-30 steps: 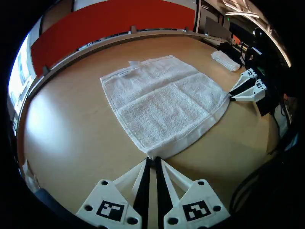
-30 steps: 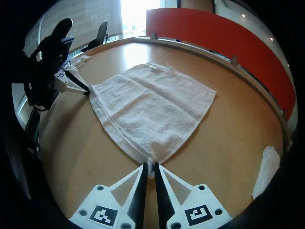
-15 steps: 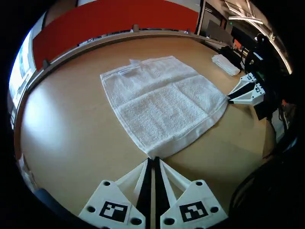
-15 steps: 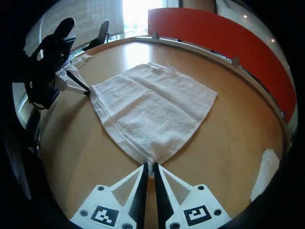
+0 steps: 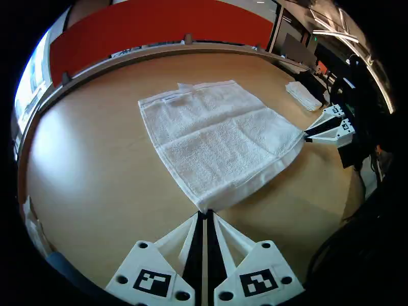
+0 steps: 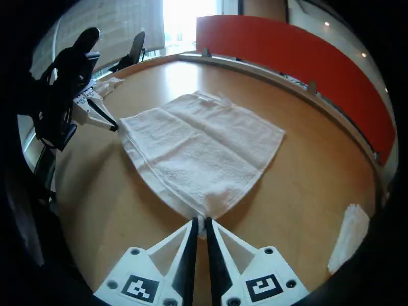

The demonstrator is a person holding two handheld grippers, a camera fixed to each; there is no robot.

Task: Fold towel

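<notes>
A white towel [image 5: 217, 132] [image 6: 196, 148] lies folded on the round wooden table [image 5: 92, 168]. In the left gripper view my left gripper [image 5: 205, 214] is shut on the towel's near corner. The right gripper [image 5: 306, 136] shows at the right of that view, pinching the opposite near corner. In the right gripper view my right gripper [image 6: 201, 223] is shut on its towel corner, and the left gripper [image 6: 116, 127] holds the far left corner. Both held corners look slightly lifted off the table.
A folded white cloth [image 5: 303, 94] [image 6: 347, 237] lies near the table edge. A red panel [image 5: 153, 25] [image 6: 306, 46] runs behind the table's rim. Dark chairs [image 6: 135, 46] stand by the bright window. Bare wood [image 6: 316, 168] surrounds the towel.
Both grippers have risen a little with the corners still pinched; the towel's near edge lifts slightly and its shadow widens. The towel otherwise keeps its shape.
</notes>
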